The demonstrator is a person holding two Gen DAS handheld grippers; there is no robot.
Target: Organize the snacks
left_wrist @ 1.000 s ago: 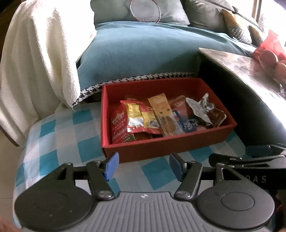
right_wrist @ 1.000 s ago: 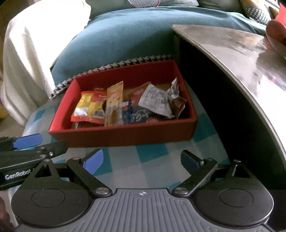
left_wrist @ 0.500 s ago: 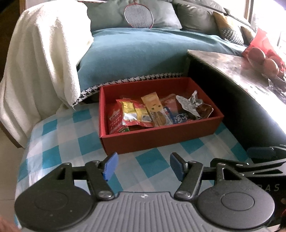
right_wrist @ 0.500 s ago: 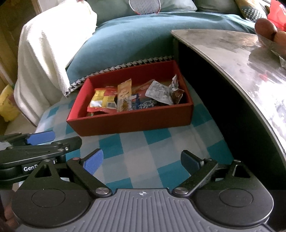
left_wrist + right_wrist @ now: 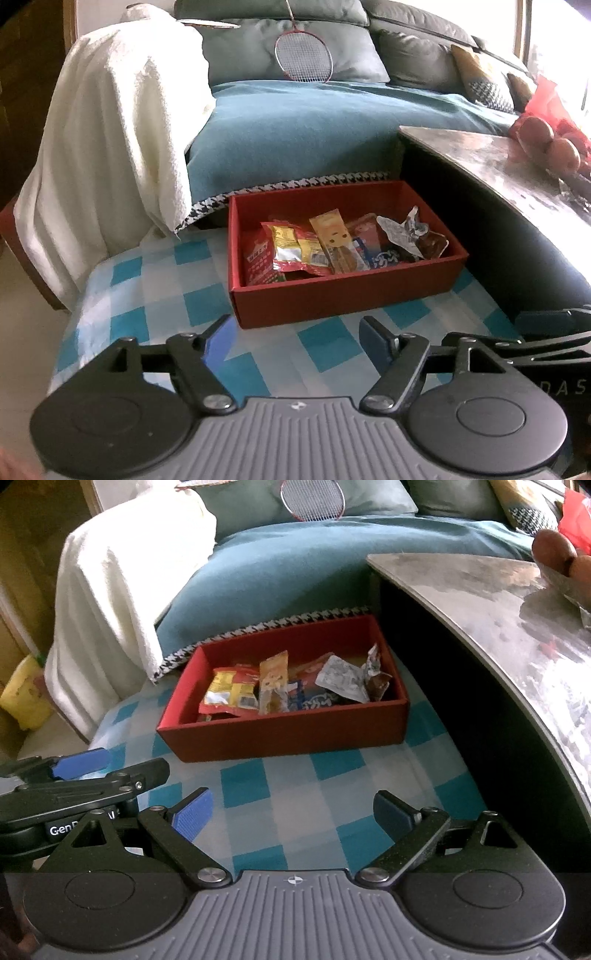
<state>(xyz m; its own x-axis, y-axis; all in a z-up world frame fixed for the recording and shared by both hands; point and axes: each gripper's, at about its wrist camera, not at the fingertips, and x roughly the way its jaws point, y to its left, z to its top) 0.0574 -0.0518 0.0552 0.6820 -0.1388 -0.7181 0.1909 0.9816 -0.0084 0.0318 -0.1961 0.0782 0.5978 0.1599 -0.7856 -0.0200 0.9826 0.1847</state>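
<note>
Along the bottom of each view, two hand-held grippers hang empty over the checked cloth (image 5: pixel 155 295): the left hand-held gripper (image 5: pixel 295 341) opening, the right hand-held gripper (image 5: pixel 291 814) spread wide. Mid-frame, one red box (image 5: pixel 343 295) holds about six snack packets (image 5: pixel 295 247). Only the right view shows a yellow bag (image 5: pixel 22 694) at far left.

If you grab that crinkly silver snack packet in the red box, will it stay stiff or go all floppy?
Probably floppy: the silver packet is already wrinkled, with one twisted end sticking up. It likely weighs little, since it lies on top of the other snacks in the red box. The shiny foil might slide between the tongs, so a pinch on the twisted end seems safest.
</note>
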